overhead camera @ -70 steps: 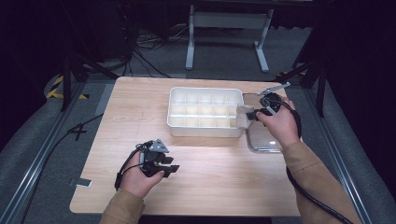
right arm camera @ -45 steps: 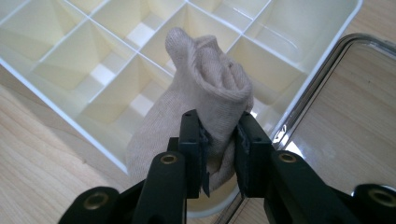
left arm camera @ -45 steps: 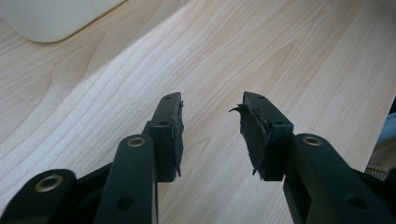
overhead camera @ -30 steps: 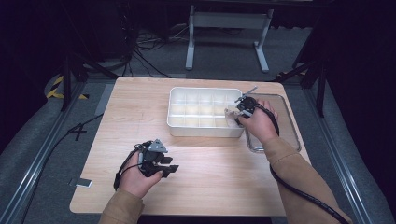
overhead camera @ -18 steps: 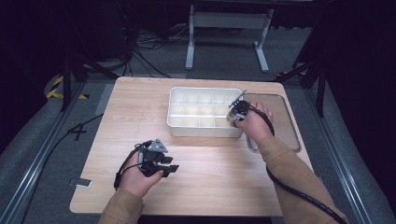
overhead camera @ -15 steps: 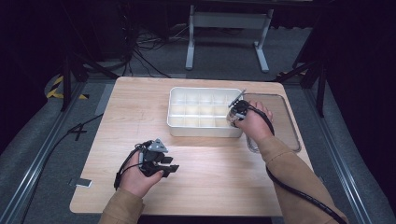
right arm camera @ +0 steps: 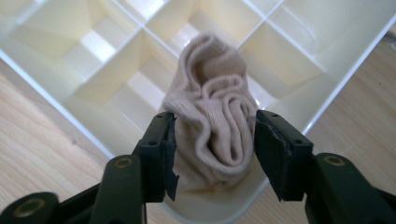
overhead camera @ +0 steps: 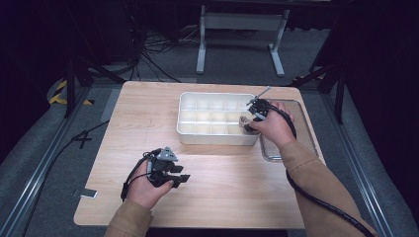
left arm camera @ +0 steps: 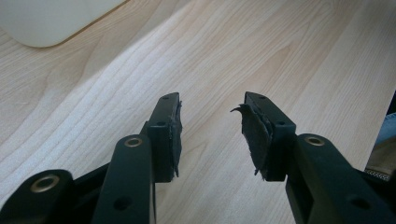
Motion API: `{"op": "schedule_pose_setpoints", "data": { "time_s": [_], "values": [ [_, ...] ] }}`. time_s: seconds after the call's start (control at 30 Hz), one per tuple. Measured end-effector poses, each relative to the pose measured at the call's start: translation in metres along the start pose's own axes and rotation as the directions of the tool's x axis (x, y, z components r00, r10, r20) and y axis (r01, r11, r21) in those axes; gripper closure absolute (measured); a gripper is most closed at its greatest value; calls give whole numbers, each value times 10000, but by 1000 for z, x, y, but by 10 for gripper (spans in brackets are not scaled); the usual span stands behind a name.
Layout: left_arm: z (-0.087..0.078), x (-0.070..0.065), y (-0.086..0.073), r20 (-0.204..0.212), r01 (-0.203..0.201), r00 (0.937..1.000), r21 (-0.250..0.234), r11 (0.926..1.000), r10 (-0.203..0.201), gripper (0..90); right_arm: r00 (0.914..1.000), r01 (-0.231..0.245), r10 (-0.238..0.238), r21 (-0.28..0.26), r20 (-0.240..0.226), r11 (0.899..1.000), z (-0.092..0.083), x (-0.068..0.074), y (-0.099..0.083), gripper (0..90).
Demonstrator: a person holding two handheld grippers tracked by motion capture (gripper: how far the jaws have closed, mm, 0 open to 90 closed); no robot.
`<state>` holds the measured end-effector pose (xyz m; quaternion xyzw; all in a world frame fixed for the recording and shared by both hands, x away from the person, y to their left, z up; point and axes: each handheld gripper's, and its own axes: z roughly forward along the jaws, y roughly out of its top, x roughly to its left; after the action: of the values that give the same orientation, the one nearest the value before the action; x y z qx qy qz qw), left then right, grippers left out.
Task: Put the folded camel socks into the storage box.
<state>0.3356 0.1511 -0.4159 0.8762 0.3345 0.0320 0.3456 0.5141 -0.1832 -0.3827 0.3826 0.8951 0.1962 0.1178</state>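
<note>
The right gripper (right arm camera: 212, 140) hung over the near right corner of the cream divided tray (overhead camera: 190, 116), and its jaws had just been opening, with a balled beige sock (right arm camera: 212, 123) between them. In the right gripper view the pads stood at the sock's flanks; whether they touched the cloth could not be told, so the grip looked let go rather than pressed. The sock sat in the corner compartment, bulging above the dividers. In the high view the same gripper (overhead camera: 248, 121) lay under the person's right hand (overhead camera: 272, 126) at the tray's right end.

The left gripper (left arm camera: 212, 128) rested well apart from the tray, nearer the person, with its jaws apart and nothing between them. The pad on one jaw was ragged at its edge. Under it ran bare pale wood, and a rounded corner of the tray showed at the upper left of the left gripper view. From above, this gripper (overhead camera: 179, 178) sat in the left hand (overhead camera: 146, 190), pointing to the right.

The wooden table (overhead camera: 148, 108) carried both hands and the tray. Just to the right of the right hand lay a clear lid (overhead camera: 306, 128), partly covered by the sleeve. Beyond the table the room was dark: grey floor, loose cables (overhead camera: 148, 54), a grey metal stand (overhead camera: 242, 22), and black-and-yellow tape (overhead camera: 62, 94) off to the left. A dark cable (overhead camera: 316, 197) trailed from the right gripper along the forearm.
</note>
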Motion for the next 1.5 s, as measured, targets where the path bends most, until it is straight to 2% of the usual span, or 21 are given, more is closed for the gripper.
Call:
{"op": "schedule_pose_setpoints", "data": {
  "time_s": [0.03,0.13,0.27,0.33,0.37,0.4,0.53,0.57,0.67,0.9,1.03,1.23,1.4,1.5],
  "values": [
    [0,1,0,-1,-95,10000,54,9999,95,577,10000,1,-2,-187,-30,9998,1,1,2,473],
    [1,0,0,-22,-35,10000,33,10000,35,575,10000,35,-33,-595,25,9982,5,2,6,475],
    [0,1,0,15,-77,10000,33,10000,77,573,9991,396,-389,-450,174,9982,13,3,10,688],
    [0,1,-1,1,67,10000,6,10000,-67,572,9986,487,-482,-255,199,9985,14,3,10,782],
    [0,2,-1,-2,9,10000,22,10000,-9,572,9986,487,-482,-255,199,9985,14,3,10,782],
    [0,2,-1,-8,16,10000,22,10000,-16,572,9988,454,-456,99,169,9989,14,2,9,804],
    [2,0,-1,28,26,10000,46,10000,-27,572,9992,390,-394,933,22,9949,21,-1,4,829],
    [2,0,-1,28,26,10000,46,10000,-27,572,9992,390,-394,933,22,9949,21,-1,4,829],
    [2,1,0,16,-41,10000,102,9999,41,572,9993,373,-364,1478,-87,9883,35,-2,1,831],
    [2,1,-1,17,-41,10000,65,10000,40,572,9996,263,-249,1725,-107,9847,45,-3,3,830],
    [0,1,0,28,-7,10000,-22,10000,7,571,9997,110,-82,1396,-209,9901,43,-5,0,801],
    [1,1,1,60,65,10000,-100,9999,-64,566,9999,57,-43,848,-163,9964,26,-6,-5,664],
    [1,0,4,62,-108,9999,-88,9999,109,554,9989,-299,297,-47,-369,9995,7,-8,-10,572],
    [2,0,5,76,-85,9999,-106,9999,86,553,9992,-189,162,-712,-372,9973,-9,-8,-14,565]
  ]
}}
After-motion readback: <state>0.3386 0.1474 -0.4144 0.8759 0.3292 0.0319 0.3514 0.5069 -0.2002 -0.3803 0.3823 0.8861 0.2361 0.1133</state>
